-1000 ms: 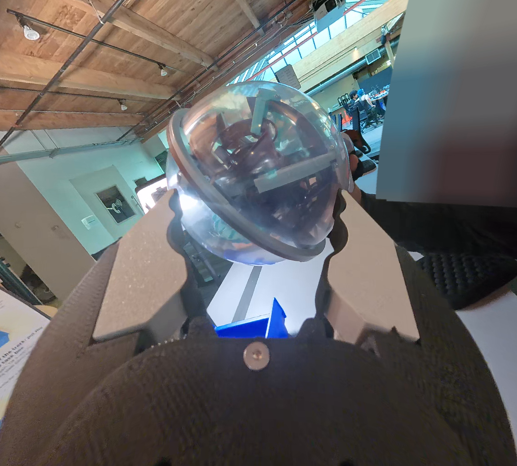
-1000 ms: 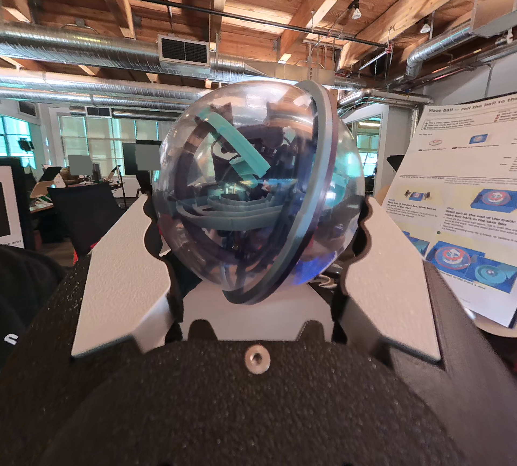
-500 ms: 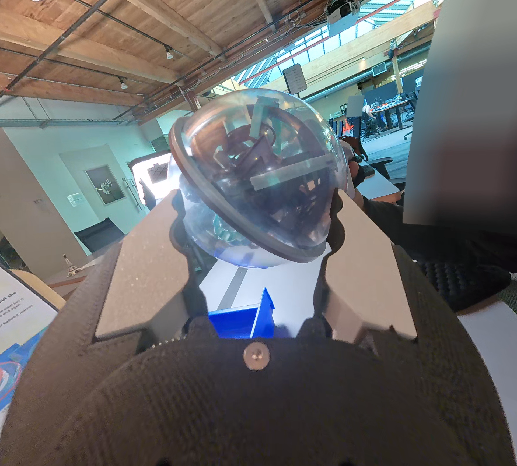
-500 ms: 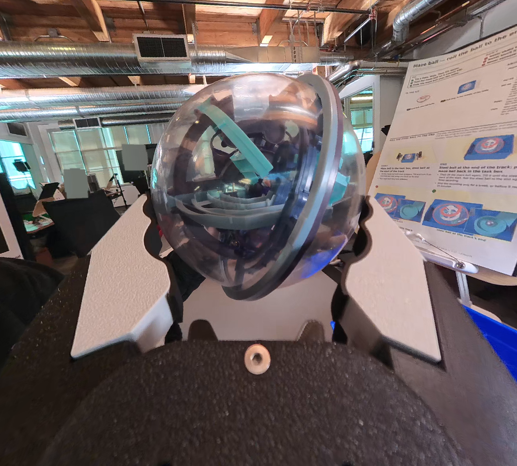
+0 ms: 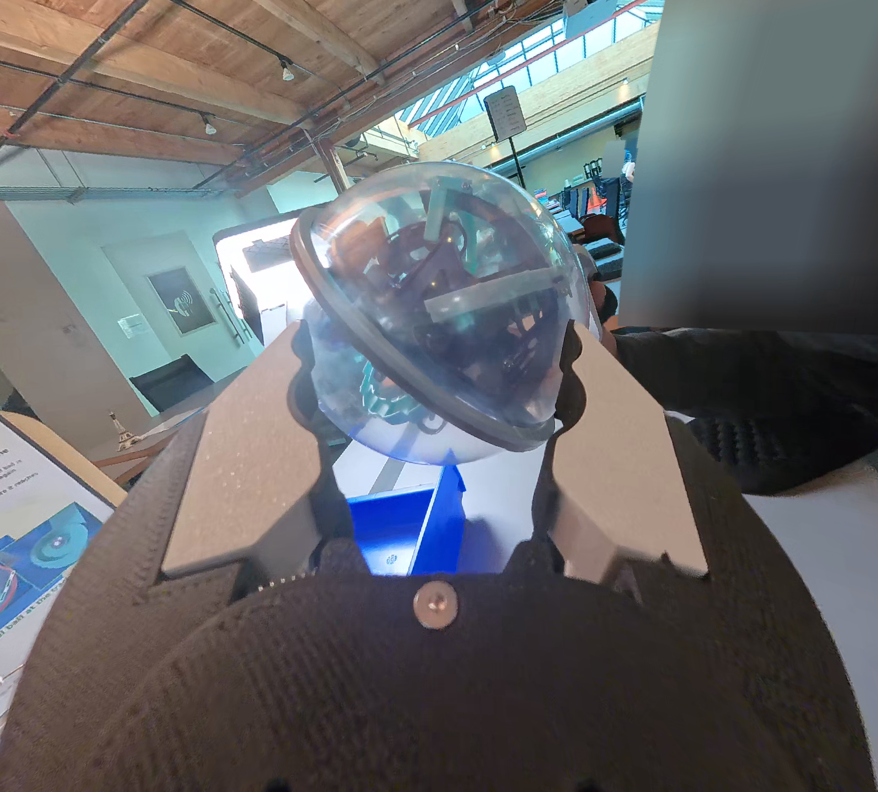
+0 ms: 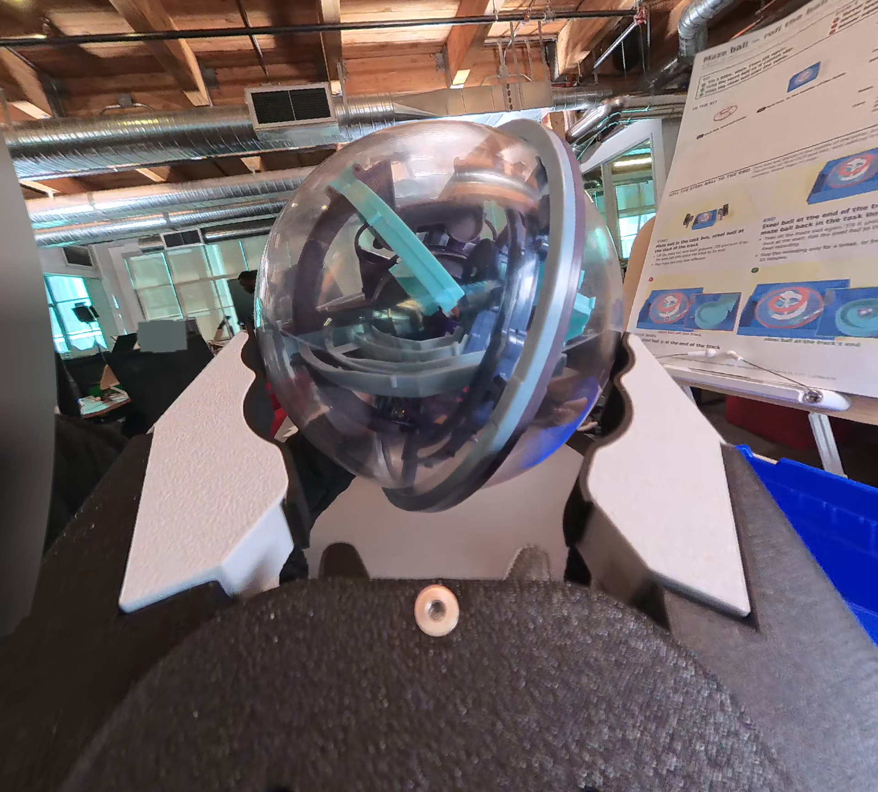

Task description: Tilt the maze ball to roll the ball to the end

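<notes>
The clear maze ball (image 5: 442, 313) with teal and dark tracks inside is held up in the air between both grippers. My left gripper (image 5: 434, 356) is shut on it, its pale fingers (image 5: 252, 446) pressing both sides. My right gripper (image 6: 434, 370) is shut on the same ball (image 6: 427, 303) from the opposite side. The ball's grey seam ring (image 6: 537, 341) runs slanted. I cannot pick out the small steel ball inside. A dark gloved hand and sleeve (image 5: 741, 394) show behind the ball in the left wrist view.
A blue bin (image 5: 404, 527) sits below on a white table (image 5: 807, 531); its rim shows at the right (image 6: 822, 527). An instruction sheet (image 6: 779, 218) stands on a stand at the right, also seen at the left (image 5: 33, 517). Wooden ceiling beams and ducts are overhead.
Both grippers, holding the ball, have tipped downward: more of the blue bin and the sheet has come into view. The ball's seam has turned slightly in the grip.
</notes>
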The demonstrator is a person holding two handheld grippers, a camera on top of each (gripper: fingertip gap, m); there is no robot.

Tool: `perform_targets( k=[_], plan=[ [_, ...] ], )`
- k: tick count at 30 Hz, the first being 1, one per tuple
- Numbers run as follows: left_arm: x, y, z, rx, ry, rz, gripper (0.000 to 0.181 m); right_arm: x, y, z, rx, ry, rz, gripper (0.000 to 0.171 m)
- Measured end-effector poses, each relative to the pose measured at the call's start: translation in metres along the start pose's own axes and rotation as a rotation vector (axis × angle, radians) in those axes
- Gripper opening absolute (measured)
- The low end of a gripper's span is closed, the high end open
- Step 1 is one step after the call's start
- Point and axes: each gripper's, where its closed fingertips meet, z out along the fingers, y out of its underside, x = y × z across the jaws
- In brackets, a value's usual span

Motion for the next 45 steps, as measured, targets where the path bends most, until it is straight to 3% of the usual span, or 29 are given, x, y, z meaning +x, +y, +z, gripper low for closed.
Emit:
perform_targets(
  k=[8,32,39,45],
  plan=[
    [-0.005,0.030,-0.004,-0.025,-0.006,-0.036,0.104,0.018,0.019,-0.006,0.005,0.029,0.006,0.141],
    [-0.003,0.075,-0.016,-0.074,-0.016,-0.051,0.103,0.033,0.045,-0.015,-0.043,0.031,-0.113,0.138],
    [0.011,0.123,-0.029,-0.146,-0.036,-0.212,0.103,0.045,0.088,-0.030,-0.185,0.105,-0.040,0.138],
    [0.033,0.172,-0.039,-0.210,-0.039,-0.436,0.102,0.056,0.140,-0.056,-0.345,0.204,0.150,0.139]
  ],
)
